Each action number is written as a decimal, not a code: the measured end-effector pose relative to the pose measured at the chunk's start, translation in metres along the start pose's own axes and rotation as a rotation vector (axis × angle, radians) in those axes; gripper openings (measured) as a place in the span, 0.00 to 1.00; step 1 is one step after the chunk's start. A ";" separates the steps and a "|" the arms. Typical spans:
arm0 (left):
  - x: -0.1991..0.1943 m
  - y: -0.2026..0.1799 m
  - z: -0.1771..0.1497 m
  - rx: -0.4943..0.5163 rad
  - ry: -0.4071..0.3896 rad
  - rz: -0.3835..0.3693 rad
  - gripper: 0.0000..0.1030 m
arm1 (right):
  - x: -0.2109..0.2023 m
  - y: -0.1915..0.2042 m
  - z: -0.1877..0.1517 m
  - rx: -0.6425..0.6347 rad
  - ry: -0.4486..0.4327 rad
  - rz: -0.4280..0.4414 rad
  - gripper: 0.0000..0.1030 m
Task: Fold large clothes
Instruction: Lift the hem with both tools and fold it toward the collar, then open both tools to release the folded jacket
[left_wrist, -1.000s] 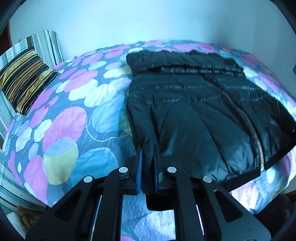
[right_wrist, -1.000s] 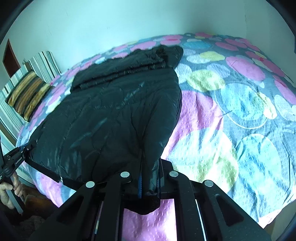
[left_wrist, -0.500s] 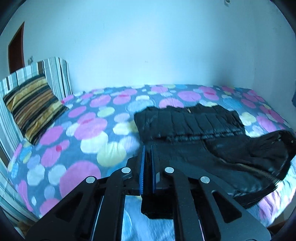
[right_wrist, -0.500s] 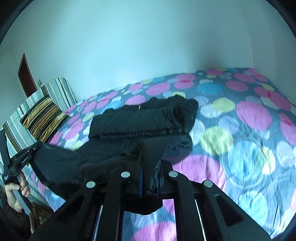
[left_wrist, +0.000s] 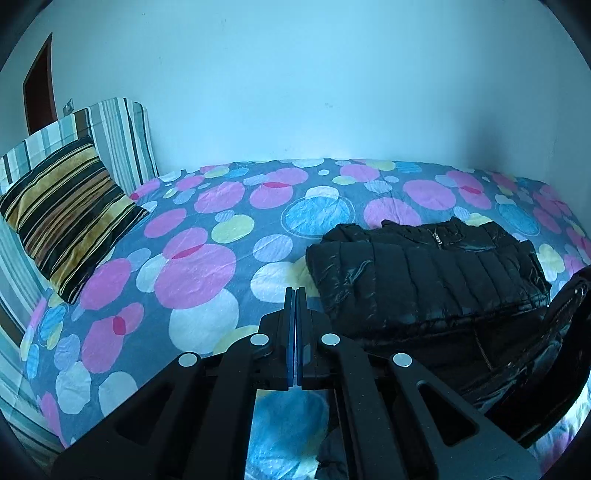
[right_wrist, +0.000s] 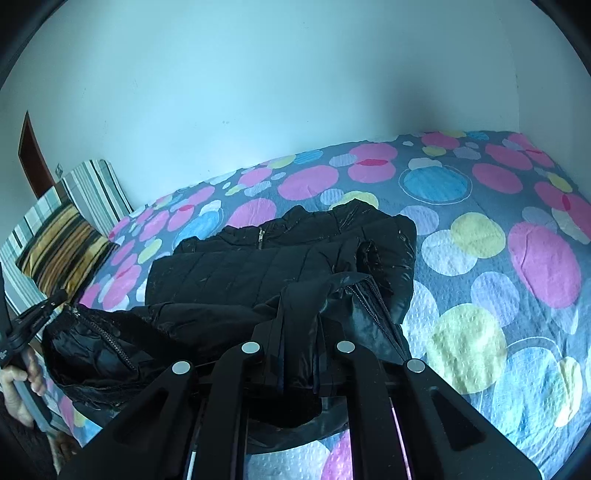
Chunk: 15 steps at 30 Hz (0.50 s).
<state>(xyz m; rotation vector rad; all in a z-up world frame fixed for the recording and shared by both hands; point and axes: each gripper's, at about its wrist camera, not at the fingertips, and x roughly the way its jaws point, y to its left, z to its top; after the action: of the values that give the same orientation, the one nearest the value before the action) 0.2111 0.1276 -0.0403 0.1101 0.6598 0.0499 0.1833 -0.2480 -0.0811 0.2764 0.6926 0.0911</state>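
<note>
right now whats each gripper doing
Left gripper: shut, nothing visible between its fingers.
Right gripper: shut on the jacket hem.

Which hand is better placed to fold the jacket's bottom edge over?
Right: right gripper clamps the black puffer jacket by its hem; left gripper is shut, no cloth visible between its pads.

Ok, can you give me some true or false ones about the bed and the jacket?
1. The jacket is black. True.
2. The striped cushion lies on top of the jacket. False: it leans at the end of the bed, apart from the jacket.
3. The right hand-held gripper is pinching the jacket. True.
4. The bed cover is plain white. False: it is covered in pink, blue, yellow and white circles.
</note>
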 end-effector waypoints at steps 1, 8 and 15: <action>-0.002 0.004 -0.007 -0.002 0.014 0.002 0.00 | -0.001 0.000 -0.003 -0.006 0.001 0.001 0.09; -0.030 0.021 -0.050 -0.027 0.065 -0.009 0.01 | -0.023 0.004 -0.020 -0.009 0.007 -0.008 0.09; -0.058 0.015 -0.098 -0.009 0.128 -0.054 0.13 | -0.070 -0.005 -0.075 -0.035 0.087 -0.061 0.09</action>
<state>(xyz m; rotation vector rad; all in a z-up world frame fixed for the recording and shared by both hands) 0.1053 0.1464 -0.0804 0.0810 0.7901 0.0083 0.0818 -0.2485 -0.0941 0.2182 0.7843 0.0571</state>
